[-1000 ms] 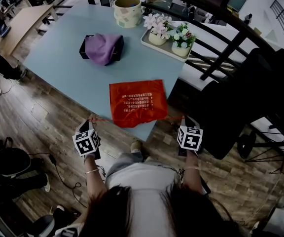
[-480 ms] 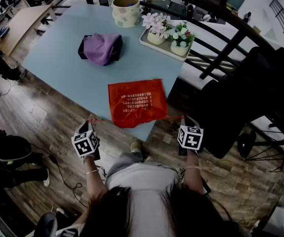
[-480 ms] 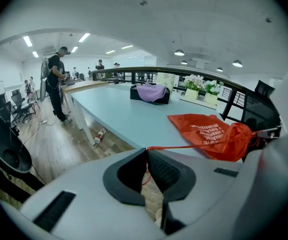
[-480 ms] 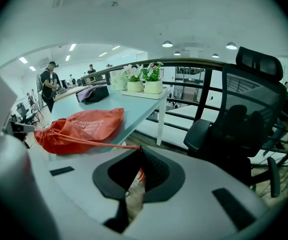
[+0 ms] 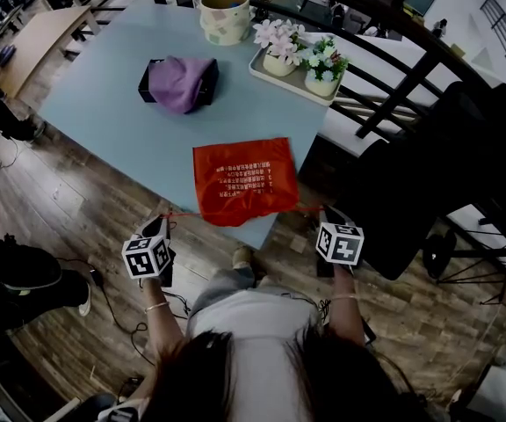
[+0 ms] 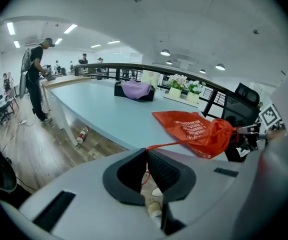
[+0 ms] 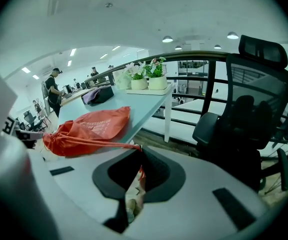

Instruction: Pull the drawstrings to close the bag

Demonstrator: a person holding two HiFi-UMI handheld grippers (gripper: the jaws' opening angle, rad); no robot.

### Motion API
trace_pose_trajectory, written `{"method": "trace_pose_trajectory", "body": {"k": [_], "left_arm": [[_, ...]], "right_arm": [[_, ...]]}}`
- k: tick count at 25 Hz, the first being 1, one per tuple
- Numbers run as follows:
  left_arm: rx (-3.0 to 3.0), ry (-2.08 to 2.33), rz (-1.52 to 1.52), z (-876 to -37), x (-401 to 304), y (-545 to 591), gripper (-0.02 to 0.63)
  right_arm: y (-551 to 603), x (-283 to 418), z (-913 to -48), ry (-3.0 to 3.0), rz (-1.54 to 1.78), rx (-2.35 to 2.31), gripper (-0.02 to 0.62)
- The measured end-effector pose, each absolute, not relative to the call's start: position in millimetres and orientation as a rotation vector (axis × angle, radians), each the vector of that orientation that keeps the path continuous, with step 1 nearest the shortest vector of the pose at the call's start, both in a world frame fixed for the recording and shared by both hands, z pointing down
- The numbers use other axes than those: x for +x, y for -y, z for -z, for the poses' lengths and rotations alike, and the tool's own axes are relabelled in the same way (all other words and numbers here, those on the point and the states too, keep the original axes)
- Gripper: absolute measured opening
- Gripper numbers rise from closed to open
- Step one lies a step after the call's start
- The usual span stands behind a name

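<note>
Left gripper [image 6: 145, 152]: jaws closed on the left drawstring [image 6: 178, 141], which runs taut from the pads to the bag.
Right gripper [image 7: 140, 152]: jaws closed on the right drawstring [image 7: 103, 144], also taut.
Bag [image 5: 242, 179]: orange, flat on the counter [image 5: 104, 104] at its near edge, between the two grippers; the cords leave it to either side.
Handling: looks like thin fabric, light and limp. It'll likely slide on the smooth counter before it resists, so pull both sides evenly.
Hold point: the cords, as now. My guess is thin cord can slip through the pads, so grip close to the ends and not on the fabric.
Head view: shows the layout, with bag centred, both cords spread sideways and both grippers off the counter edge. Mouth detail is too small to judge.
Gripper views: show the cord pinched between each pair of pads, and the bag mouth [image 7: 54, 138] gathered into a bunch. From that I'd say it's mostly cinched.
</note>
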State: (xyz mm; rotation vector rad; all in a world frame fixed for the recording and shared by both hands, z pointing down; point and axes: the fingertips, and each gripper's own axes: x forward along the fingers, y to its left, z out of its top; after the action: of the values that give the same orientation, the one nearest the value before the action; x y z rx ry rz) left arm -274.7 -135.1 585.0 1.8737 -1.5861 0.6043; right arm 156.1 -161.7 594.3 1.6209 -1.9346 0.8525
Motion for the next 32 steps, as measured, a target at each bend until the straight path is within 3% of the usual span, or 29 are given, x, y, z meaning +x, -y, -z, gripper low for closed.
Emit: {"method": "trace_pose_trajectory", "body": {"k": [17, 21, 25, 32], "left_arm": [[1.905, 1.361, -0.647, -614.8, -243.3, 115.6, 0.025], [1.915, 1.302, -0.659, -620.5, -234.1, 110.0, 0.106], [1.912, 1.286, -0.669, -623.9, -229.8, 102.5, 0.118], [1.92, 1.306, -0.652, -614.5, -225.7, 99.1, 0.121]], "right_arm": [[140.3, 114.0, -624.4, 1.929, -0.937, 1.394, 0.03], [135.5, 110.0, -629.2, 1.924, -0.946, 1.347, 0.031], [129.5, 110.3, -632.6, 1.913, -0.943, 1.33, 0.031], [120.4, 112.1, -630.7, 1.923, -0.967, 1.313, 0.086]]}}
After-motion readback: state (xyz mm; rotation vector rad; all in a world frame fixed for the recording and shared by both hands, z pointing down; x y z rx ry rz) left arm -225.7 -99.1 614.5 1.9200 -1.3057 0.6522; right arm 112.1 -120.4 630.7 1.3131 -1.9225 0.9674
